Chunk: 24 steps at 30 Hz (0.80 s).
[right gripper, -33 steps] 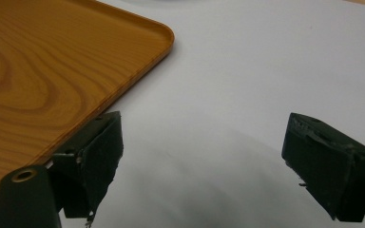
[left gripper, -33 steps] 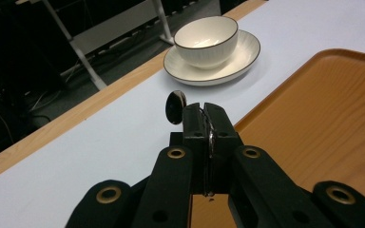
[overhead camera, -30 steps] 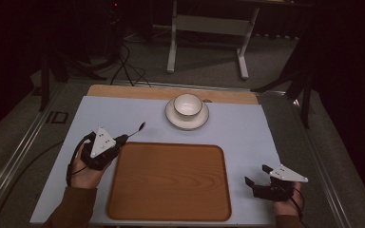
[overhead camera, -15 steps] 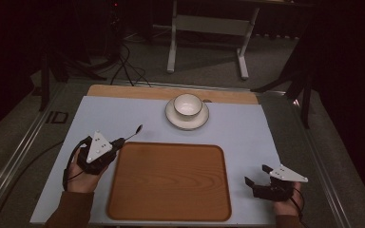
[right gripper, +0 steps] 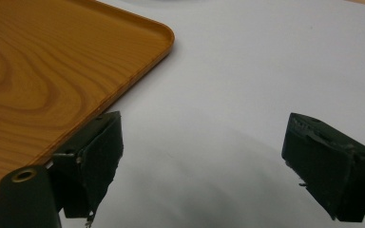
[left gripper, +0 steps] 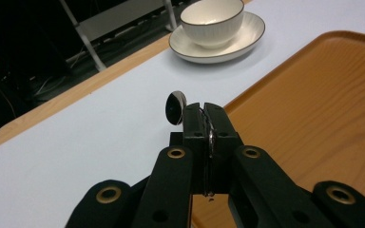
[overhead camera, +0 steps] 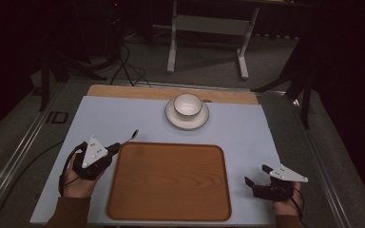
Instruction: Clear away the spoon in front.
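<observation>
A wooden tray [overhead camera: 168,183] lies on the pale mat at the near middle. Behind it a white cup [overhead camera: 187,104] stands on a white saucer [overhead camera: 173,119]. At the tray's left edge my left gripper [overhead camera: 116,146] is shut on a small metal spoon [overhead camera: 134,134] that points up and forward; in the left gripper view the spoon [left gripper: 176,107] sticks out of my shut gripper [left gripper: 204,111], with the cup [left gripper: 212,19] far ahead. Right of the tray my right gripper [overhead camera: 255,175] rests low and open; nothing lies between its fingers [right gripper: 204,147], and the tray corner [right gripper: 38,71] is at their left.
The pale mat [overhead camera: 123,114] covers a wooden table top whose far edge [overhead camera: 138,91] shows behind it. Metal rails run along both sides. A white stand [overhead camera: 209,28] and cables lie on the floor beyond.
My left gripper has drifted slightly back toward the person with the spoon. The right gripper has stayed put.
</observation>
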Motion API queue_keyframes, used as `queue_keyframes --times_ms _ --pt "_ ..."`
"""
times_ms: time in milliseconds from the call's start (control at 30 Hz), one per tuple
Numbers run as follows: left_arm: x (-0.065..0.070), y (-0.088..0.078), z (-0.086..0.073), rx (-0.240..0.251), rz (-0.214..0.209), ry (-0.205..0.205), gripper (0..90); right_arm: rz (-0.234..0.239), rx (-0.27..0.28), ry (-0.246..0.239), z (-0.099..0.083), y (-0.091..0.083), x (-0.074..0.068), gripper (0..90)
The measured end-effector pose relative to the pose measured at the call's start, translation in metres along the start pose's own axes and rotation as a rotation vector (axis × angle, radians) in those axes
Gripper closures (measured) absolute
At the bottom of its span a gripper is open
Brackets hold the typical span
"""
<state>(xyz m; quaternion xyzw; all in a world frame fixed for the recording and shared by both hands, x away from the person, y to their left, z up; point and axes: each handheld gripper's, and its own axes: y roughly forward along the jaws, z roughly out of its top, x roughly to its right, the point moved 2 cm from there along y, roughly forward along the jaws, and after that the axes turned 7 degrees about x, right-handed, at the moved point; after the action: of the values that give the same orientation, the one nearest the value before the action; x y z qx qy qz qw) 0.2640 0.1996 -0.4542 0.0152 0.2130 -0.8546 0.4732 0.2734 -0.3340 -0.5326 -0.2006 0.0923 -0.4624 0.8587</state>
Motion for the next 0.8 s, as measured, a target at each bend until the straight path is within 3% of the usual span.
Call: queue_keyframes --times_ms 800 --pt "0.003 -0.013 -0.025 -0.037 0.018 -0.036 88.5 0.001 -0.003 0.000 0.000 0.001 0.000 13.4"
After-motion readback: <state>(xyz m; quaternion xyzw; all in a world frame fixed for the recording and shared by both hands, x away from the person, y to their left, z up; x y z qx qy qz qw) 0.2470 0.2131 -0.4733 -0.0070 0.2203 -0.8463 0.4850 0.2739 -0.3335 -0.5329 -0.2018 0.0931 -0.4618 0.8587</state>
